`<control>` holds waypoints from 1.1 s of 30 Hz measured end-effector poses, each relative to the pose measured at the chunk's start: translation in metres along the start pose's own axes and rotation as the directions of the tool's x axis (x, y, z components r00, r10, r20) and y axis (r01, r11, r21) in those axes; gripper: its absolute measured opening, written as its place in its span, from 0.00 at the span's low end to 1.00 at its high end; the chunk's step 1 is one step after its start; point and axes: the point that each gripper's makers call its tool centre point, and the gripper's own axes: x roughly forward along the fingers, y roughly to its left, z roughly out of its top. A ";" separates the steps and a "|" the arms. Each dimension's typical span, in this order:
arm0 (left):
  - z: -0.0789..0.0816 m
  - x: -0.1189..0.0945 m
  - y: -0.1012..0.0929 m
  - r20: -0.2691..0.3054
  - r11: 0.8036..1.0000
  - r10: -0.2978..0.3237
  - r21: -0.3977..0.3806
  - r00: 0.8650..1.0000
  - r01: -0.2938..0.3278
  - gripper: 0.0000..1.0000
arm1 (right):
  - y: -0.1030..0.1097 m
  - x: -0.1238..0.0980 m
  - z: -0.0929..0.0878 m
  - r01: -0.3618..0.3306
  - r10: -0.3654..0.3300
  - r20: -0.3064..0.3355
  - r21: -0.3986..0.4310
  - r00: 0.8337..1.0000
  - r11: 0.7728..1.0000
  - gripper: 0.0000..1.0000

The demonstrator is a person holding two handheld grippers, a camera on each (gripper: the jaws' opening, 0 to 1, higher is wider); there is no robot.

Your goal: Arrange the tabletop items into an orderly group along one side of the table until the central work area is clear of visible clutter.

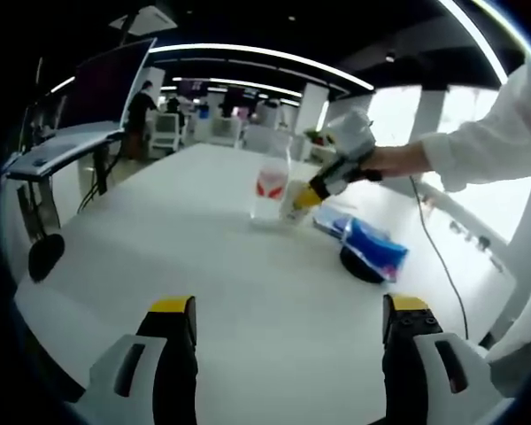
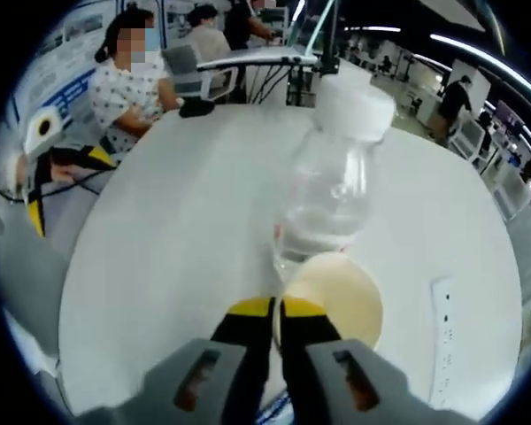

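Observation:
In the right gripper view a cream paper cup (image 2: 334, 299) stands right against a clear plastic bottle (image 2: 334, 181) with a white cap. My right gripper (image 2: 275, 312) is shut on the cup's near rim. The left gripper view has the same pair at mid-table: the bottle (image 1: 270, 184) with its red label, the cup (image 1: 294, 204) beside it, and the right gripper (image 1: 313, 194) held by a hand in a white sleeve. A blue packet (image 1: 373, 246) lies on a black round disc (image 1: 357, 266) to the right. My left gripper (image 1: 291, 306) hangs open over the bare near table, holding nothing.
The table (image 1: 159, 257) is white and round-edged. A white power strip (image 2: 442, 341) lies on it at the right, a small black object (image 2: 195, 108) at the far side. A person (image 2: 128, 88) sits beyond the left edge. Desks and chairs stand behind.

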 end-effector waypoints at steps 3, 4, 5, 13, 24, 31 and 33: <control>0.000 0.000 0.000 0.002 1.000 0.001 -0.002 1.000 -0.001 0.83 | 0.002 -0.001 -0.003 -0.013 0.013 -0.043 0.009 0.999 1.000 0.00; 0.000 0.000 0.000 0.002 1.000 0.001 -0.001 1.000 -0.001 0.83 | 0.002 -0.001 -0.005 -0.020 0.021 -0.059 0.013 0.998 1.000 0.00; 0.000 0.000 0.001 0.002 1.000 0.001 -0.002 1.000 -0.001 0.83 | 0.003 -0.001 -0.006 -0.022 0.023 -0.065 0.018 0.998 1.000 0.00; 0.002 -0.002 0.001 0.010 1.000 0.007 -0.009 1.000 -0.007 0.83 | 0.010 0.000 -0.011 -0.033 0.037 -0.109 0.042 0.993 0.999 0.00; 0.002 -0.002 0.001 0.007 1.000 0.003 -0.011 1.000 -0.003 0.84 | 0.013 0.004 -0.008 -0.056 0.062 -0.122 0.056 0.991 0.997 0.00; 0.001 -0.001 0.003 0.007 1.000 0.004 -0.020 1.000 -0.004 0.84 | 0.009 0.006 -0.008 -0.058 0.066 -0.120 0.064 0.991 0.996 0.03; 0.000 -0.001 0.003 0.008 1.000 0.001 -0.024 1.000 -0.001 0.85 | 0.011 0.005 -0.005 -0.058 0.066 -0.104 0.083 0.992 0.995 0.06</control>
